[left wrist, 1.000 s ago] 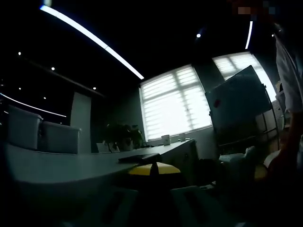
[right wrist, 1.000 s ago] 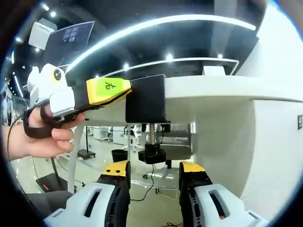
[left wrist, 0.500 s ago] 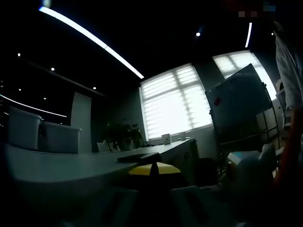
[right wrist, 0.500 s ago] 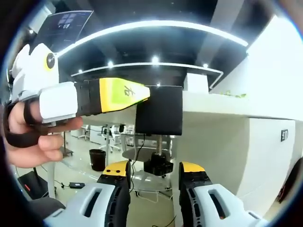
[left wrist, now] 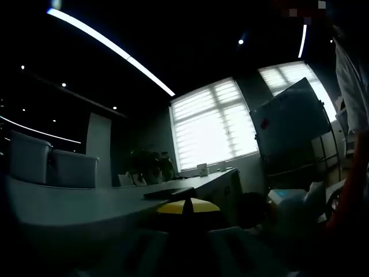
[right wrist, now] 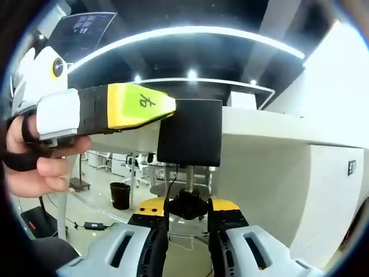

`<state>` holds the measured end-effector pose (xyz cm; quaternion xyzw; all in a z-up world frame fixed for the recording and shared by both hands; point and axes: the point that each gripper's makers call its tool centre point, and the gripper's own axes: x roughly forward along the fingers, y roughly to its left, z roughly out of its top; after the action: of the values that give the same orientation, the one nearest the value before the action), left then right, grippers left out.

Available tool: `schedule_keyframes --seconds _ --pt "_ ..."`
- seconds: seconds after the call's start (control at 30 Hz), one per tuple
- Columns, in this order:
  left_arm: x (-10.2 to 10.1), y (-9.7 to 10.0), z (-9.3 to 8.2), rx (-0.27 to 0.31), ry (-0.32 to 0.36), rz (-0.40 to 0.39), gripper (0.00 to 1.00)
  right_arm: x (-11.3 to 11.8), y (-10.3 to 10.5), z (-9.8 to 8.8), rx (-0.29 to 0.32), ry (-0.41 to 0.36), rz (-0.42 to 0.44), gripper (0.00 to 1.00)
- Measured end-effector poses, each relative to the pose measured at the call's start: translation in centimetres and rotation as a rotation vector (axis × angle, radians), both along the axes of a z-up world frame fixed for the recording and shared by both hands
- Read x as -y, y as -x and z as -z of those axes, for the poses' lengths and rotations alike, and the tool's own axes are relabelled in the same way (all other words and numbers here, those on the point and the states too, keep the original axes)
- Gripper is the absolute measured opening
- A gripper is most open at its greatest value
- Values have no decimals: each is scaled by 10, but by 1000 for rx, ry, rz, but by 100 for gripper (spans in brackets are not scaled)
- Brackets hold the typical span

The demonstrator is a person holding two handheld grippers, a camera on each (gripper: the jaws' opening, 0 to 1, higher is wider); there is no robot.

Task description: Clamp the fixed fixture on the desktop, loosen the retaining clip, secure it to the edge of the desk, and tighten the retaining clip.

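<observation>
Moved: right gripper jaws came together around the black knob since half a second ago.
Clamp: the black clamp sat on the edge of the white desk, with its screw pointing down to the knob.
Right gripper: pinched the knob from both sides.
Left gripper: its yellow tips were shut on the clamp's side, held by a hand.
Left gripper view: dark; desk top, bright windows far behind.
</observation>
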<state>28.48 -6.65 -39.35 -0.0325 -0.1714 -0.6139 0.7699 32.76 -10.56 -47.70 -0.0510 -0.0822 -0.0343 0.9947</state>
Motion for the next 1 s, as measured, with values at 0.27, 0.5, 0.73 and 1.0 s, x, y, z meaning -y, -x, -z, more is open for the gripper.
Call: schedule_keyframes --seconds 0.27,0.5,0.73,1.0 --pt "-4 2 -4 3 7 1 1 -3 -1 0 9 26 -167 24" --pt "-3 2 -4 1 7 7 1 -5 -4 -1 -21 121 -309 25" --pt "-2 2 -4 0 11 9 1 -11 -4 3 -66 49 -478 25" --pt "-3 2 -4 -2 14 8 1 -7 -5 8 -66 -89 -467 27"
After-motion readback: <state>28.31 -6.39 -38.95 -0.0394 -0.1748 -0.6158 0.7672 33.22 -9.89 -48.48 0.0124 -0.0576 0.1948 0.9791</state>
